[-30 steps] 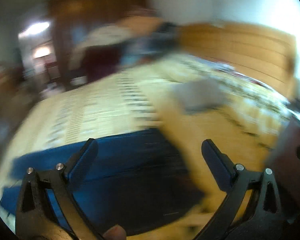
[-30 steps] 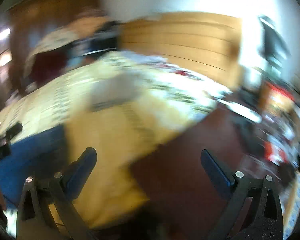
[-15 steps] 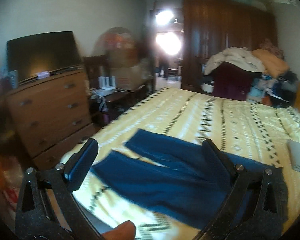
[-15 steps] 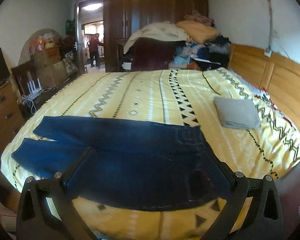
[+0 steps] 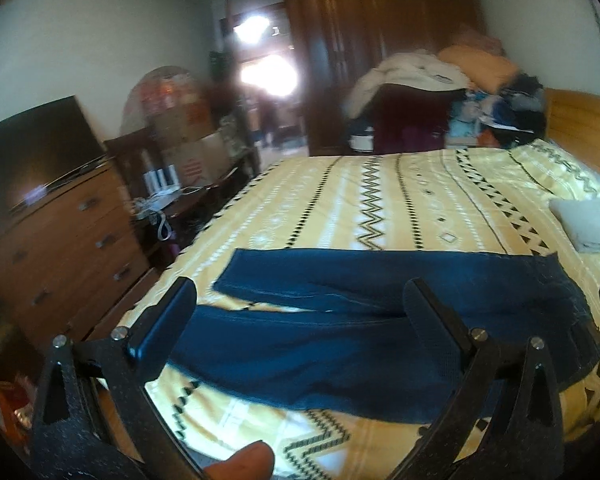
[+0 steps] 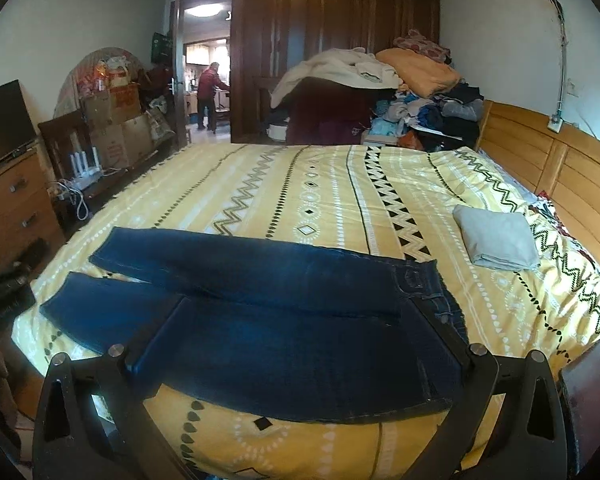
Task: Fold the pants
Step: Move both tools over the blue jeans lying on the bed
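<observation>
Dark blue denim pants (image 6: 260, 320) lie flat on the yellow patterned bedspread (image 6: 320, 200), near the bed's front edge, unfolded, legs slightly splayed. Long axis runs left-right across both views: waistband to the right, leg cuffs to the left.

Left gripper (image 5: 300, 316) hovers over the leg section, jaws wide apart, nothing held. Right gripper (image 6: 292, 332) hovers over the thigh and waist area, jaws also spread, empty. Neither touches the fabric as far as I can tell.

Judgement: fold not started. Left gripper is nearer the cuffs, right nearer the waistband, so a lengthwise fold (one leg over the other) likely calls for a pinch at each end along the near edge.

No containers in play. A folded grey cloth (image 6: 496, 240) sits well apart, toward the wooden headboard (image 6: 560, 160).
</observation>
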